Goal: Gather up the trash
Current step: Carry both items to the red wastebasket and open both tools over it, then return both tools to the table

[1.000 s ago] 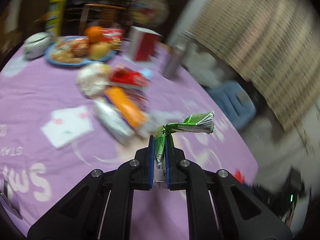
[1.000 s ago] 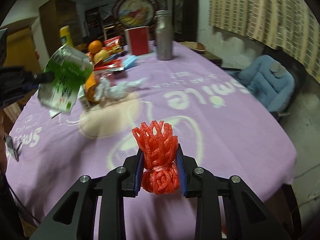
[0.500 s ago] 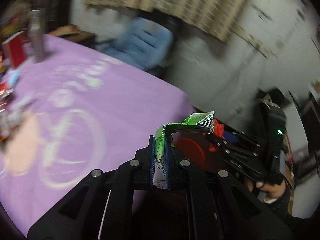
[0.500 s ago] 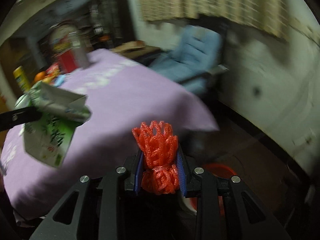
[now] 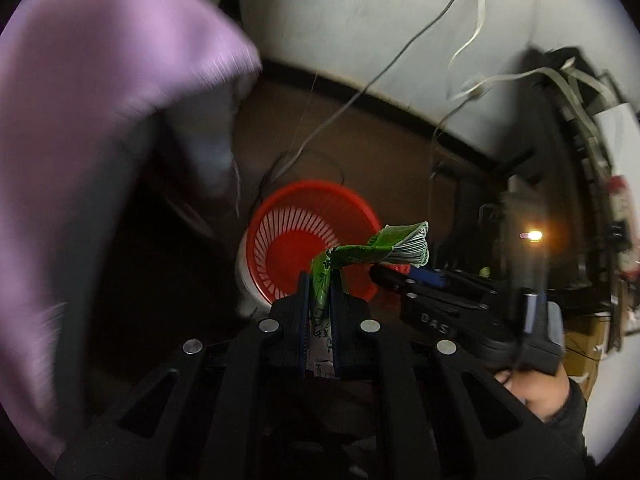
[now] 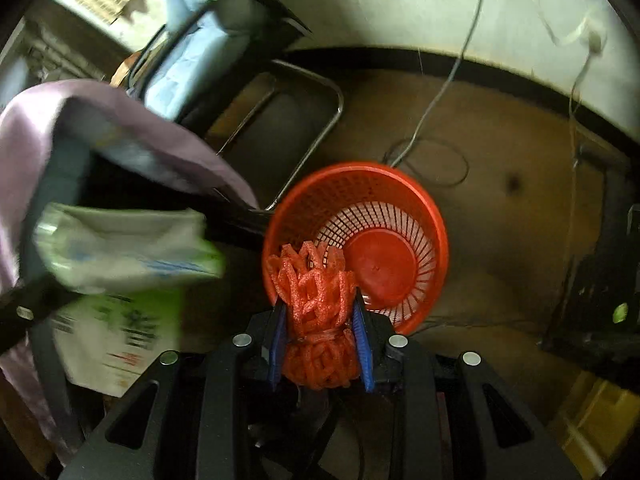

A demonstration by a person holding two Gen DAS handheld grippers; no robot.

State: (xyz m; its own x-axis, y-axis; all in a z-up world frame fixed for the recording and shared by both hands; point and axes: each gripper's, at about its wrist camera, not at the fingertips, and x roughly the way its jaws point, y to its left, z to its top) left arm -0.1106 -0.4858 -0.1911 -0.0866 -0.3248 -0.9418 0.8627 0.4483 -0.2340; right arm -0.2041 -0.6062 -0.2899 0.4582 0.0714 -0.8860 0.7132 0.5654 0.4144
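At the bottom of the left wrist view, the left gripper (image 5: 320, 292) was seen pinching a crumpled green and white wrapper (image 5: 368, 252), its blue pads pressed tight on the lower part while the twisted top bent off to the right. Just right of it, the right gripper (image 5: 404, 278) was caught from the side, held by a hand (image 5: 536, 392) in a dark sleeve at the lower right. Beyond the fingers, in the centre of the frame, a red slotted basket (image 5: 280, 224) was seen standing on the dark floor, and it appeared empty. The upper left was filled by the blurred purple tablecloth (image 5: 80, 120).

In the right wrist view, the right gripper (image 6: 320, 320) was shown closed on a bundle of red foam netting (image 6: 316, 304), which was squeezed between the blue pads and flared out above them. The green wrapper (image 6: 120, 264) was seen blurred at the left, clamped in the other tool. Behind the netting, the red basket (image 6: 424, 208) lay right of centre on the brown floor. Farther up, a blue chair (image 6: 192, 48) and a pale wall with hanging cables (image 6: 452, 68) were visible.
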